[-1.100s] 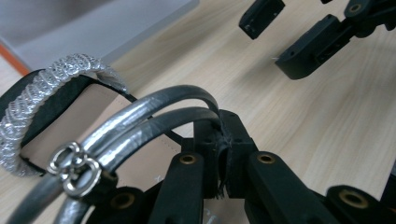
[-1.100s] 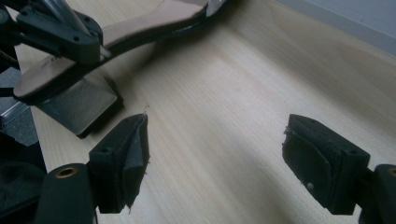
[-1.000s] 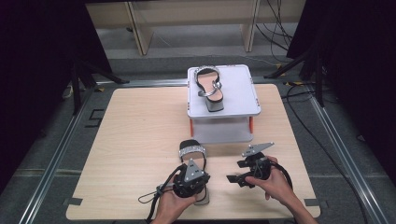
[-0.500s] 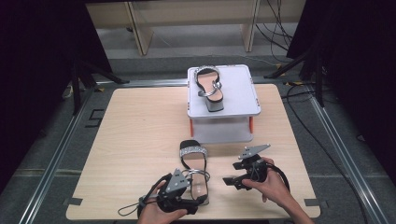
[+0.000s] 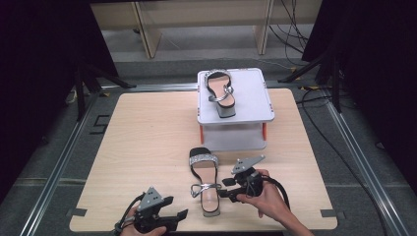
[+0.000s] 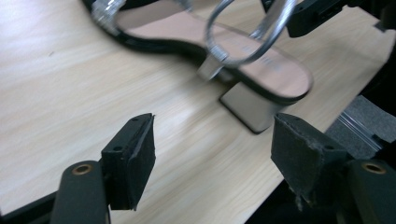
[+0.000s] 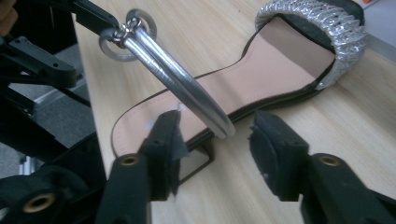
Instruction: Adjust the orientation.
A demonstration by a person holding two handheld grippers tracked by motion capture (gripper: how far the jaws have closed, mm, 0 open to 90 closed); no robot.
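Observation:
A black block-heel sandal (image 5: 203, 181) with a glittery toe band and a silver ankle strap lies on the wooden table (image 5: 147, 137), toe pointing away. My left gripper (image 5: 178, 220) is open near the front edge, left of the heel. Its jaws have just opened and nothing is between them (image 6: 215, 123); the sandal's heel (image 6: 252, 107) lies ahead of them. My right gripper (image 5: 223, 188) reaches in from the right, and its jaws have just been closing. In the right gripper view they (image 7: 215, 126) straddle the base of the ankle strap (image 7: 187, 88) at the sole's edge, the pads still apart from it.
A matching sandal (image 5: 221, 93) stands on a white two-level stand (image 5: 255, 98) at the back of the table. Black metal rails (image 5: 59, 167) frame the table, and cables (image 5: 314, 118) trail on the floor at the right.
My left gripper let go of the sandal's heel end and drew back left toward the front edge, jaws now wide. My right gripper moved left to the sandal and its jaws narrowed.

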